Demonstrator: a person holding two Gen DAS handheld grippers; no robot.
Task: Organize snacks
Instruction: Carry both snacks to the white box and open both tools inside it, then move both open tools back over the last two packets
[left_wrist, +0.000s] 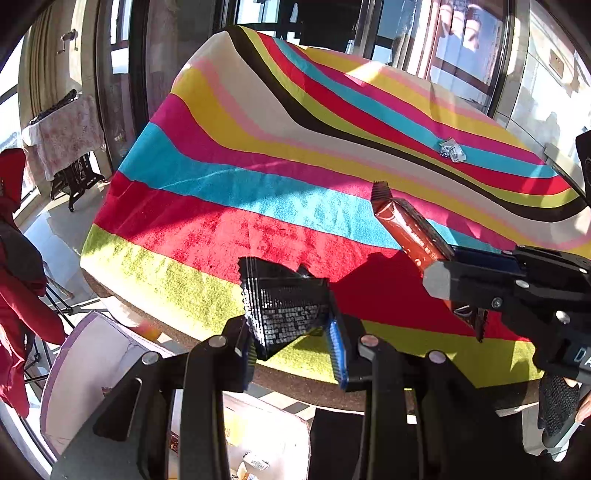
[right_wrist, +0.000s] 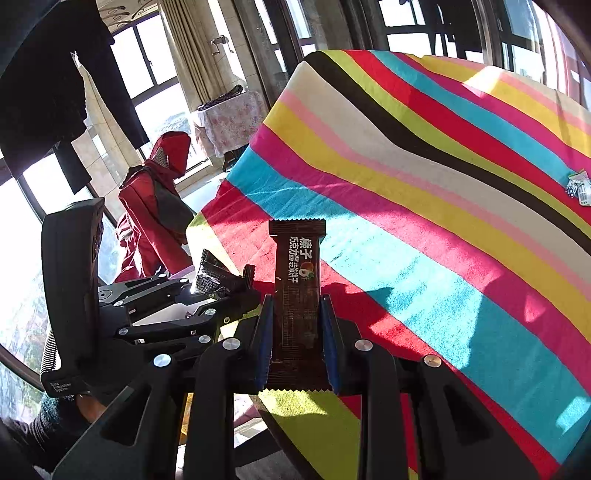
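My left gripper (left_wrist: 295, 345) is shut on a black snack packet (left_wrist: 284, 306) with small white print, held above the near edge of the striped table (left_wrist: 221, 206). My right gripper (right_wrist: 297, 332) is shut on a brown chocolate wafer bar (right_wrist: 297, 291) with white lettering, standing upright between its blue pads (right_wrist: 328, 332). In the left wrist view the same wafer bar (left_wrist: 410, 229) and the right gripper (left_wrist: 480, 288) come in from the right. In the right wrist view the left gripper (right_wrist: 221, 291) with its black packet (right_wrist: 214, 277) sits at the left. A small silver-white snack packet (left_wrist: 451, 150) lies far back on the cloth.
A white open box (left_wrist: 92, 369) with small packets inside stands on the floor below the table's near edge. A red garment (right_wrist: 159, 206) hangs at the left by the windows. A covered side table (right_wrist: 232, 118) stands further back. A gloved hand (right_wrist: 55, 417) holds the left gripper.
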